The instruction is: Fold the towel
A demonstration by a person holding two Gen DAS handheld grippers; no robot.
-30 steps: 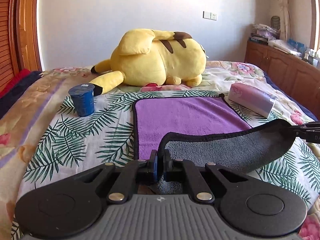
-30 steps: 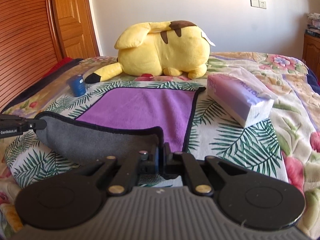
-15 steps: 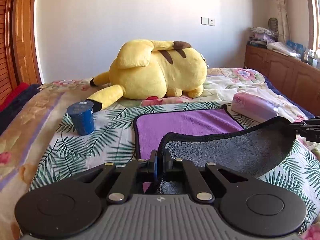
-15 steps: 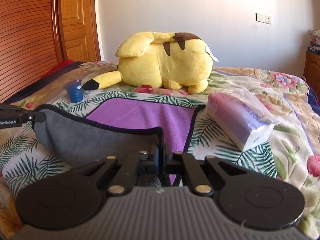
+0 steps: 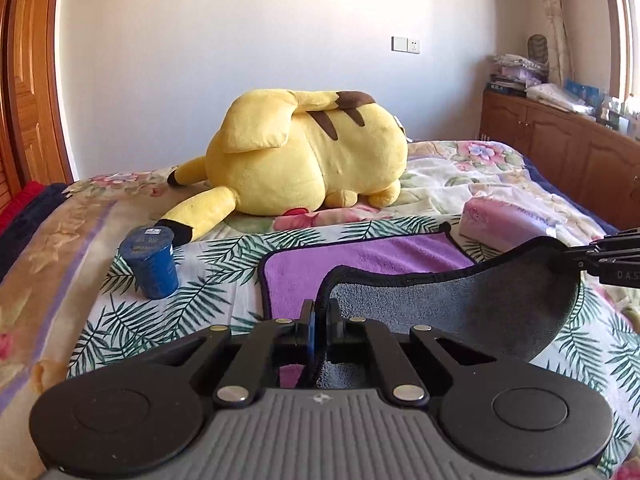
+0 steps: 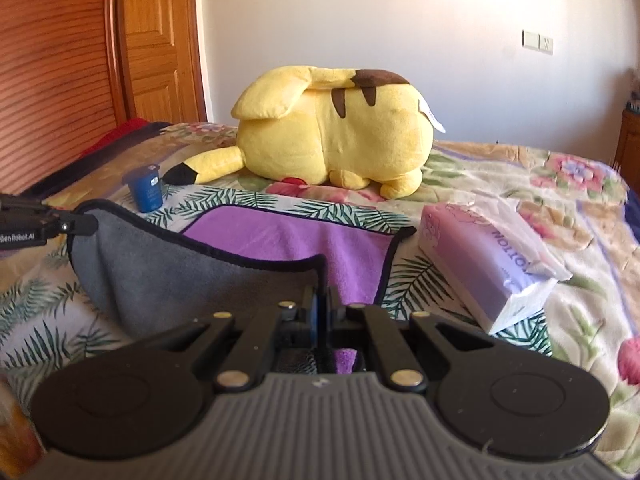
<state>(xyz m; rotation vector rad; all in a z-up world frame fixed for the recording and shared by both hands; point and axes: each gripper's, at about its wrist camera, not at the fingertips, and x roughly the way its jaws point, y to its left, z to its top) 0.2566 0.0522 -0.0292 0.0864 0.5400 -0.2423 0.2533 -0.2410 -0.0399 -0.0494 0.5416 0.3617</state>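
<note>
Both grippers have risen since a second ago, lifting the towel's [image 5: 460,304] near edge higher so its grey underside faces me. My left gripper [image 5: 318,320] has its jaws clamped on one near corner, my right gripper [image 6: 320,308] on the other; the purple far half lies flat on the bed [image 6: 560,184]. At 10 o'clock a blue cup [image 5: 152,262] stands on the leaf-print quilt; at 12 a yellow plush [image 5: 312,156] lies; at 2 a tissue pack [image 6: 488,264]. White wall behind, wooden door [image 6: 156,40] left, cabinet [image 5: 560,148] right.
</note>
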